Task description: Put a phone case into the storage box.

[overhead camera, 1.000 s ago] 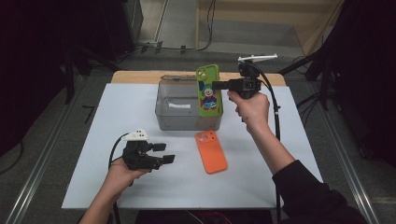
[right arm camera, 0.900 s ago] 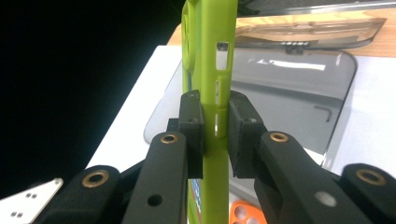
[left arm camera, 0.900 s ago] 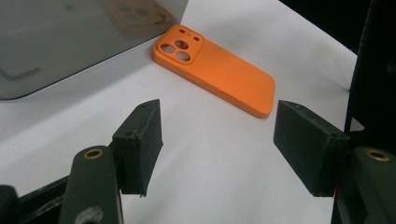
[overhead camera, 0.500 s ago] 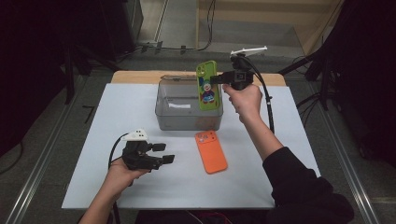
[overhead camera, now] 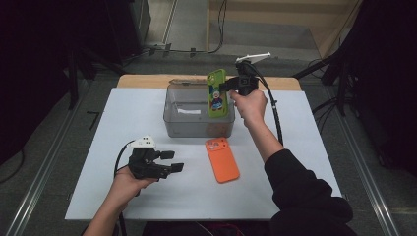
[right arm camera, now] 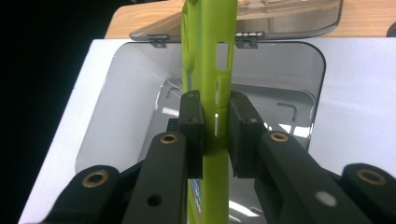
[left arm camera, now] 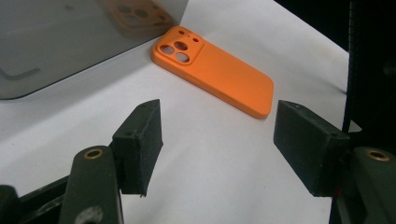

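Observation:
My right gripper [overhead camera: 225, 87] is shut on a green phone case [overhead camera: 216, 93] with a cartoon print, and holds it upright on edge above the open clear box [overhead camera: 177, 123]. Seen along that gripper's own jaws, the green phone case [right arm camera: 210, 70] is pinched edge-on between the pads [right arm camera: 192, 122], with the clear box [right arm camera: 116, 121] and its folded-back lid below and beyond. An orange phone case [overhead camera: 222, 160] lies face down on the white mat, in front of the box. My left gripper [overhead camera: 171, 161] rests open on the mat to its left, with nothing between its jaws. Beyond its jaws lies the orange phone case [left arm camera: 215, 77].
The white mat [overhead camera: 118, 123] covers a wooden table [overhead camera: 142, 81]. The box's lid [right arm camera: 280, 18] hangs open at the back. Cables trail from both grippers. Dark floor and equipment stands surround the table.
My right gripper has carried the green phone case left and slightly down, over the box's opening. The left gripper and the orange case have stayed still.

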A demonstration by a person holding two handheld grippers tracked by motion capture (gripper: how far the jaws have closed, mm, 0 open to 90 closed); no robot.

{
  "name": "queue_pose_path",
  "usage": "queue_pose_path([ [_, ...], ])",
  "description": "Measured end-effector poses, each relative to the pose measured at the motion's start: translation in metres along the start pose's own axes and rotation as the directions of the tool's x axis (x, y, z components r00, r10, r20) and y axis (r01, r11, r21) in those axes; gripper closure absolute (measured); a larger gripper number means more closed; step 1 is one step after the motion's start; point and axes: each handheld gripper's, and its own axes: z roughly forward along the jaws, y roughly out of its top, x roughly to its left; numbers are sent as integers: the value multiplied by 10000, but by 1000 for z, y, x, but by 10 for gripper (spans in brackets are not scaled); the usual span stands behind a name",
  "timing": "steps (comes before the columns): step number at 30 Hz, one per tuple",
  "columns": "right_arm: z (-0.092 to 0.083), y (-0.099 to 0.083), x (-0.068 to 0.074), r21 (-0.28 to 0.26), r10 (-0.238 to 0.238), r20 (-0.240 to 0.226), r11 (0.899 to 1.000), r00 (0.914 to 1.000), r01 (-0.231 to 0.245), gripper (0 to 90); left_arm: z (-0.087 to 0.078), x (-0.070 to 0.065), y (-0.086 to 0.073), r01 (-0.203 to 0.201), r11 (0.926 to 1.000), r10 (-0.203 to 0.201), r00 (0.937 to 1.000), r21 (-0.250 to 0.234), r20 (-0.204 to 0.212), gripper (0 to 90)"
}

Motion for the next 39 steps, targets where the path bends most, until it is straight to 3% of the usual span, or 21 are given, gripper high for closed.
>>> queue_pose_path([
  [14, 26, 0, -7, 761, 293, 711, 9965, 9970, -348, 756, 0, 0, 0, 23, 10000, -22, 10000, -60, 56, 332],
  [24, 41, -3, -6, 1334, 227, 1256, 9903, 9918, -396, 756, -1, 1, 0, 26, 10000, -25, 10000, -71, 69, 332],
  [29, 46, -7, -6, 1386, 218, 1429, 9895, 9895, -419, 756, -1, 1, 0, 45, 10000, -44, 10000, -69, 59, 332],
  [39, 55, -12, -10, 1403, 737, 1682, 9853, 9830, -979, 755, -1, 1, 0, 64, 10000, -63, 10000, -70, 77, 332],
])
